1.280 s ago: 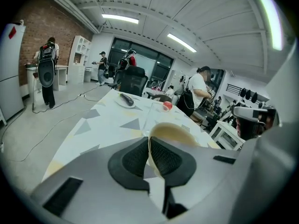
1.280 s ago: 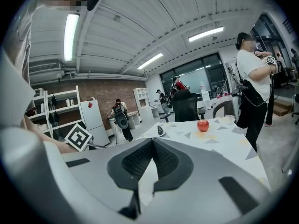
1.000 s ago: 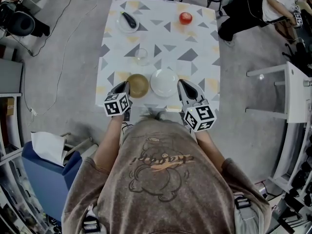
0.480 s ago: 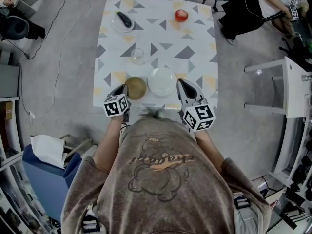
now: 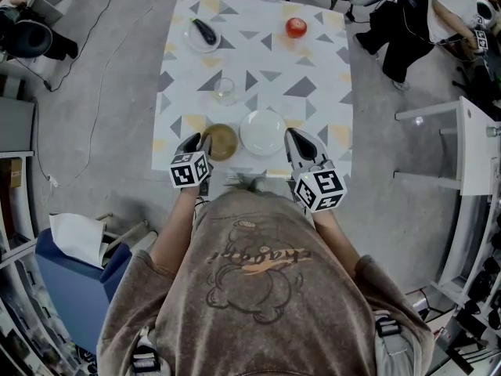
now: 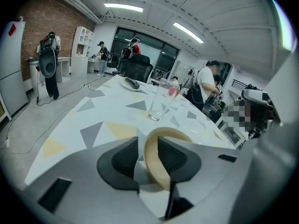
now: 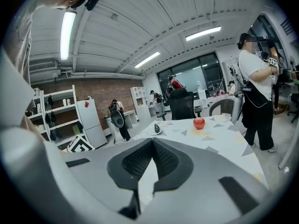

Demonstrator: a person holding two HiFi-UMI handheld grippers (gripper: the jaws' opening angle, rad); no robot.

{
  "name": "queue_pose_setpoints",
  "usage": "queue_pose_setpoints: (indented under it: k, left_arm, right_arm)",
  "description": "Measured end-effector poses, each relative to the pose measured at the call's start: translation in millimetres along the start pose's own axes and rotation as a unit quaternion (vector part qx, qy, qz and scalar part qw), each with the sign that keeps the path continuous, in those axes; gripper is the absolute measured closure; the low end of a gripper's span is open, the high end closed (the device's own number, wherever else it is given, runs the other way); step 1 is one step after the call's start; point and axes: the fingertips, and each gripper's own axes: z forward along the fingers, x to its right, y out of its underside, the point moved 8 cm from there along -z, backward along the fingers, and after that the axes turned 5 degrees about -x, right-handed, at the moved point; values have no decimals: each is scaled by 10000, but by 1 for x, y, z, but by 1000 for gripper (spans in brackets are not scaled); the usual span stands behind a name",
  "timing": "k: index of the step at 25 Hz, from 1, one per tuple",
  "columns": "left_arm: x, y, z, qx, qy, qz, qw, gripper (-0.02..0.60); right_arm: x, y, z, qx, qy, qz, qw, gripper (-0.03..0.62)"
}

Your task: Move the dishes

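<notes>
While the left gripper (image 5: 201, 139), its jaws just opened, loosely straddles the rim of the tan bowl (image 5: 221, 140), the right gripper (image 5: 291, 135) sits closed and empty.

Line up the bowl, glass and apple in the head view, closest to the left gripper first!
1. Tan bowl: near edge, its rim between the jaws of the left gripper, which have just been opening.
2. Glass: in the middle, beyond the bowl.
3. Apple: far right corner.
</notes>
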Motion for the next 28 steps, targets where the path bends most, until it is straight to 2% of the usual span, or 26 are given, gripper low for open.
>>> queue_pose_setpoints:
  k: [6,12,20,28]
  left_arm:
    - [4,-22,-7,323,-42,148,9994,449]
    - [17,-70,-28,976,32,425,9943,449]
    - [59,-120,-71,1737,339,1201,9769,448]
    - [93,-125,-104,2115,497,1713,9610,448]
  right_arm:
    - [2,-1,0,33,-37,-10,10000,597]
    - [2,-5,0,77,-68,-43,9999,597]
    - [2,-12,-1,157,-55,-85,9998,597]
    - [1,-19,-3,269,-22,-132,9995,597]
